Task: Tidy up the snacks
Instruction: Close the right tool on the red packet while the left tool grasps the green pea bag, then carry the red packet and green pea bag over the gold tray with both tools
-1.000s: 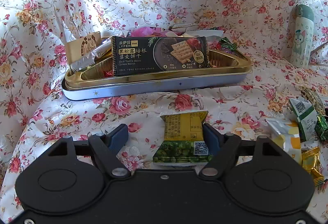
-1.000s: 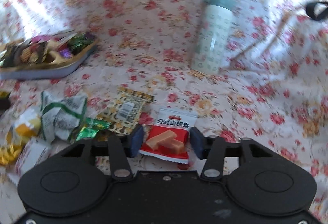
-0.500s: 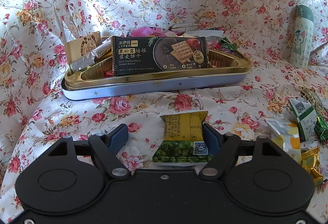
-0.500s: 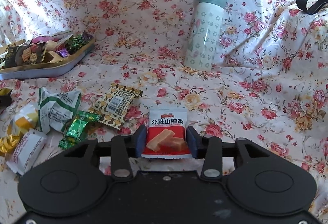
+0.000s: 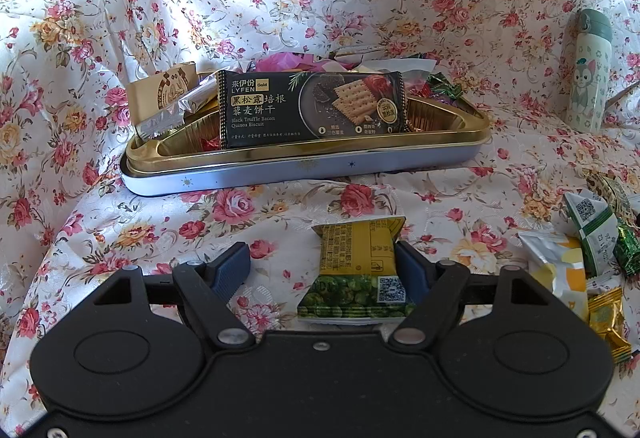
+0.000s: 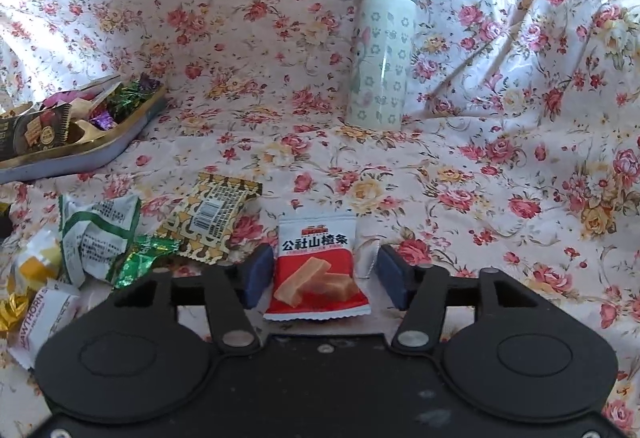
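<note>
Right gripper (image 6: pixel 322 274) jaws opening off red hawthorn packet (image 6: pixel 316 270), pinched half second ago, now apparently loose on floral cloth (image 6: pixel 480 157), between pads. Left gripper (image 5: pixel 322 270) unmoved, agape around green pea packet (image 5: pixel 356 274); snack tin (image 5: pixel 304 165) at 12 o'clock

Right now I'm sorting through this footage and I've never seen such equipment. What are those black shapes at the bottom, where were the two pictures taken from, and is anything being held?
The black shapes are hand-held grippers, one in each of a person's hands, each with a camera looking along its two fingers.

The left view shows the left gripper, open, with a green pea packet lying between its fingers, against only one of them. Beyond it sits a tin of snacks.

The right view shows the right gripper with its jaws opening around a red packet resting on the flowered cloth. Nothing is gripped. Loose snacks lie to the left, a bottle stands behind.
</note>
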Demonstrator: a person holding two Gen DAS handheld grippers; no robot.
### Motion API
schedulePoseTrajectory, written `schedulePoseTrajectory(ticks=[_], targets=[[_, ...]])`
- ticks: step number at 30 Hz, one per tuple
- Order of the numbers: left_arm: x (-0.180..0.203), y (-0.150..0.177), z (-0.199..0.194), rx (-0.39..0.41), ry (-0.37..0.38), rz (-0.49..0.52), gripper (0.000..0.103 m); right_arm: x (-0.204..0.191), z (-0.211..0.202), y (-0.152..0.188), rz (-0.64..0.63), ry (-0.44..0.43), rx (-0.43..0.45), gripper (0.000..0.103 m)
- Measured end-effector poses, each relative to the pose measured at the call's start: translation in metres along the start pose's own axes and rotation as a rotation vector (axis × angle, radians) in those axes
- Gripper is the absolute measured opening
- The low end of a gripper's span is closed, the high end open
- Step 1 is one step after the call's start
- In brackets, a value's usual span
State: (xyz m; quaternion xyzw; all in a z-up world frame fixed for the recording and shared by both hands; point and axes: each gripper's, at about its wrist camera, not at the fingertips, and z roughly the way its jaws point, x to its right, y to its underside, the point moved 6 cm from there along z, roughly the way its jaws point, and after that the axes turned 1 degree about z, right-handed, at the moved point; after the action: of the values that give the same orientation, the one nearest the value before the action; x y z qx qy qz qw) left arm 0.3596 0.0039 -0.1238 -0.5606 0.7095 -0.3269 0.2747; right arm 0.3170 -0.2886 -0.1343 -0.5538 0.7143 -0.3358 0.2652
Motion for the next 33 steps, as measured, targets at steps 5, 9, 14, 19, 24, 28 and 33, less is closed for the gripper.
schedulePoseTrajectory(ticks=[5, 9, 14, 19, 24, 28, 33], targets=[[0.0, 0.0, -0.002, 0.012, 0.005, -0.001, 0.068, -0.001, -0.001, 0.0, -0.005, -0.007, 0.006, 0.048], [0.002, 0.0, -0.003, 0.019, 0.016, 0.005, 0.063, 0.002, -0.003, 0.0, 0.015, -0.004, 0.01, 0.042], [0.003, 0.001, -0.003, 0.02, 0.015, 0.014, 0.062, 0.006, -0.003, 0.0, 0.031, -0.007, 0.013, 0.039], [0.002, -0.001, -0.002, 0.011, 0.015, 0.015, 0.062, 0.008, -0.004, 0.0, 0.051, -0.016, 0.016, 0.038], [0.005, -0.005, -0.001, -0.02, 0.02, 0.013, 0.053, 0.005, -0.004, 0.0, 0.034, 0.002, 0.012, 0.037], [0.011, -0.012, -0.004, -0.06, 0.01, -0.002, 0.045, -0.001, -0.007, -0.004, -0.008, 0.01, -0.012, 0.037], [0.016, -0.017, -0.018, -0.064, 0.042, -0.03, 0.044, 0.001, -0.022, -0.011, 0.036, -0.012, -0.021, 0.037]])
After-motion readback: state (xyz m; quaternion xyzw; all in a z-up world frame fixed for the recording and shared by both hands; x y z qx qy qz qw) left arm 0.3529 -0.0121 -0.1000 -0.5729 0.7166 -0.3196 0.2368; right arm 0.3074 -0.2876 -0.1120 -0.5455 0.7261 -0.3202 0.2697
